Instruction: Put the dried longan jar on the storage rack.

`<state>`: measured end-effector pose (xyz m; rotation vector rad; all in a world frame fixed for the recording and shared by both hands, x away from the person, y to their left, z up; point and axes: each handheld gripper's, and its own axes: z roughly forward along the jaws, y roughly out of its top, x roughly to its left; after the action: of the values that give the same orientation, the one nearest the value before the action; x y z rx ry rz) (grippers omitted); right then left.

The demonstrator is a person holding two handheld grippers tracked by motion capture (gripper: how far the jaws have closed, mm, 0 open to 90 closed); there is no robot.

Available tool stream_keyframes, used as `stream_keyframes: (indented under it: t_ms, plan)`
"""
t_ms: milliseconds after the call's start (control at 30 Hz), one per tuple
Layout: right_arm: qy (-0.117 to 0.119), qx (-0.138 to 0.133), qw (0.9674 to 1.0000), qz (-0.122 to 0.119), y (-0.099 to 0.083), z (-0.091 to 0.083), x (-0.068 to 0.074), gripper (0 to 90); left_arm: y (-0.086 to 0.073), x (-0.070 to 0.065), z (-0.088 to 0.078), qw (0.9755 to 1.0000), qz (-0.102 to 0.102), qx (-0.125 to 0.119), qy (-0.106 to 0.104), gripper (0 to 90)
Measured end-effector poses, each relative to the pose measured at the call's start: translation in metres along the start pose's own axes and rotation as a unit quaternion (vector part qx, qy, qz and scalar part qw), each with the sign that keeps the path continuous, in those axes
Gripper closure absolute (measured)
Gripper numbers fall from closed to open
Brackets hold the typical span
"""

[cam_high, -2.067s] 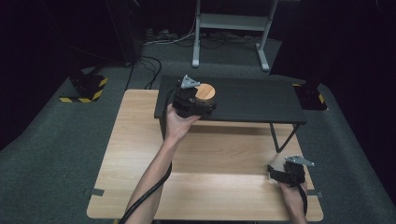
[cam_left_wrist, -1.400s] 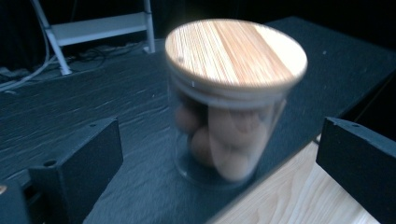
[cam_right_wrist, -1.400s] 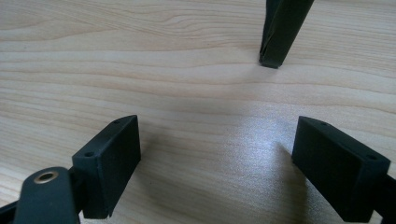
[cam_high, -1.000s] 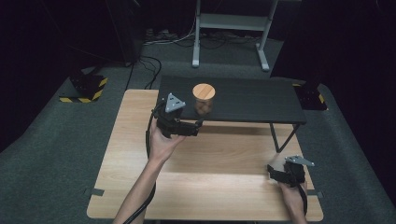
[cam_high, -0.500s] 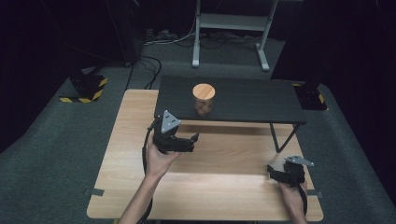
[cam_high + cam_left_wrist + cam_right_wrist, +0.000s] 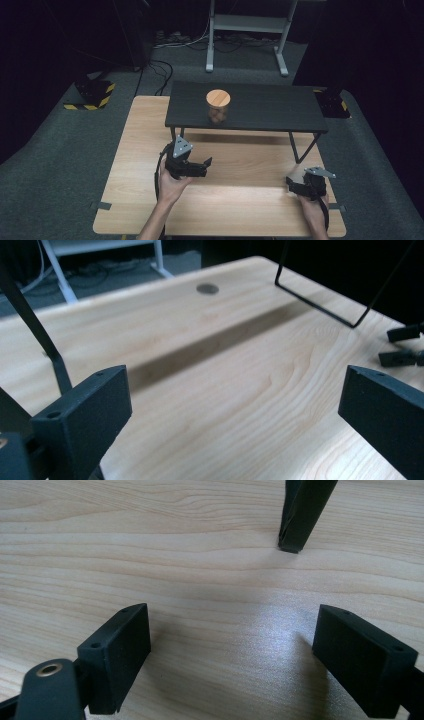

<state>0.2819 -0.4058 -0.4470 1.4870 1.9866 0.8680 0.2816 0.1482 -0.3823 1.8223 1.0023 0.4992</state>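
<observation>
On pale wooden table (image 6: 240,200) amid dark room, both tongs (image 6: 200,167) (image 6: 295,186) agape, empty; black shelf (image 6: 265,107) behind.

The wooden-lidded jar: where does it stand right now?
In the high view, the wooden-lidded jar stands on the black shelf, left of its middle, beyond and apart from the open left hand-held gripper.

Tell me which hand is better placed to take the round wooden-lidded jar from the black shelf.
Left: its open tongs sit nearer the round wooden-lidded jar. The right tongs rest low at the table's right edge.
</observation>
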Motion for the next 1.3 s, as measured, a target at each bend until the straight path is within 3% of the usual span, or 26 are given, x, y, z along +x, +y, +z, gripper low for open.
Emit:
stream_keyframes:
  t_ms: [267,633,967,1133,1300]
  plan:
    - [0.005,-0.001,1.0000,0.001,-0.001,0.000,-0.002,14.8,-0.036,0.004,0.026,0.9990,-0.028,0.036,-0.005,0.9]
    - [0.011,-0.004,0.9999,0.005,-0.001,-0.001,-0.005,14.8,-0.064,0.001,0.051,0.9958,-0.034,0.082,0.022,1.2]
    - [0.007,-0.003,1.0000,0.004,-0.001,0.000,-0.003,14.9,-0.068,0.003,0.051,0.9955,-0.052,0.077,0.023,1.4]
    - [0.005,-0.002,1.0000,0.003,-0.001,0.000,-0.002,14.8,-0.064,0.011,0.054,0.9934,-0.072,0.088,0.014,1.7]
    - [0.002,-0.001,1.0000,0.002,0.000,0.000,-0.001,14.8,-0.061,0.012,0.056,0.9920,-0.078,0.098,0.017,2.6]
